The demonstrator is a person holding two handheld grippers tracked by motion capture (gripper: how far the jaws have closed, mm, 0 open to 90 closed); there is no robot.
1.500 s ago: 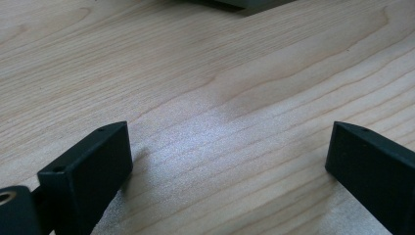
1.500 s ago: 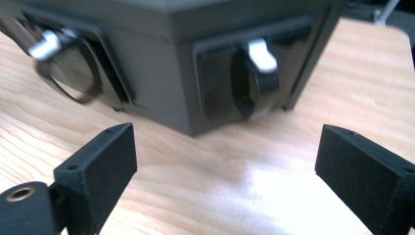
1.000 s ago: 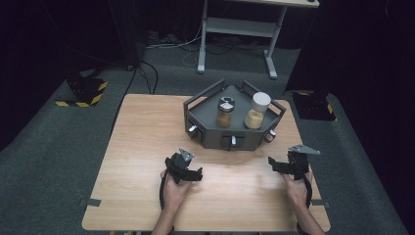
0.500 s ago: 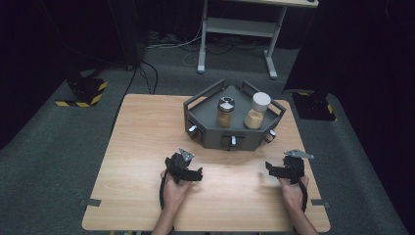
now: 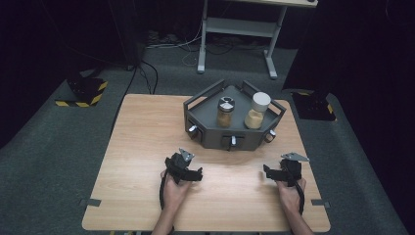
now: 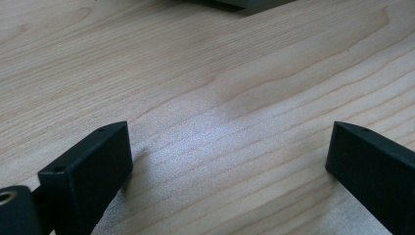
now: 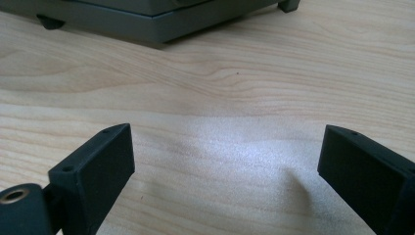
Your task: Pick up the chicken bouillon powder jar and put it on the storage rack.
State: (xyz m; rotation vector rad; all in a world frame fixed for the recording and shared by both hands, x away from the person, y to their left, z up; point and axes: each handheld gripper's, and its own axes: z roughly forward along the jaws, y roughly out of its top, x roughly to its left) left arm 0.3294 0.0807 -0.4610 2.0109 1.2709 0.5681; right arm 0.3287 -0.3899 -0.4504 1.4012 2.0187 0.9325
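Note:
My left gripper point(image 5: 187, 171) rests low over the wooden table point(image 5: 142, 127) at the front left. Its jaws stand wide open over bare wood point(image 6: 230, 161), with nothing between them. My right gripper point(image 5: 280, 171) is at the front right, also open and empty, close above the tabletop point(image 7: 227, 164). Beyond both, at the table's far middle, stands a grey tray point(image 5: 205, 139) with raised rails. It holds a jar with a dark metal lid point(image 5: 225, 112) and a jar with a white lid point(image 5: 258, 110), both upright. The tray's front edge point(image 7: 147, 22) shows at the top of the right gripper view.
Small knobs point(image 5: 233, 141) stick out along the tray's front wall. Behind the table stands a white metal frame point(image 5: 235, 29) on dark carpet. A black and yellow striped block point(image 5: 80, 93) lies on the floor at the left. Tape tabs mark the table's front corners.
My right gripper has come down toward the table and a little nearer the front edge. The left gripper, the tray and the jars have not moved.

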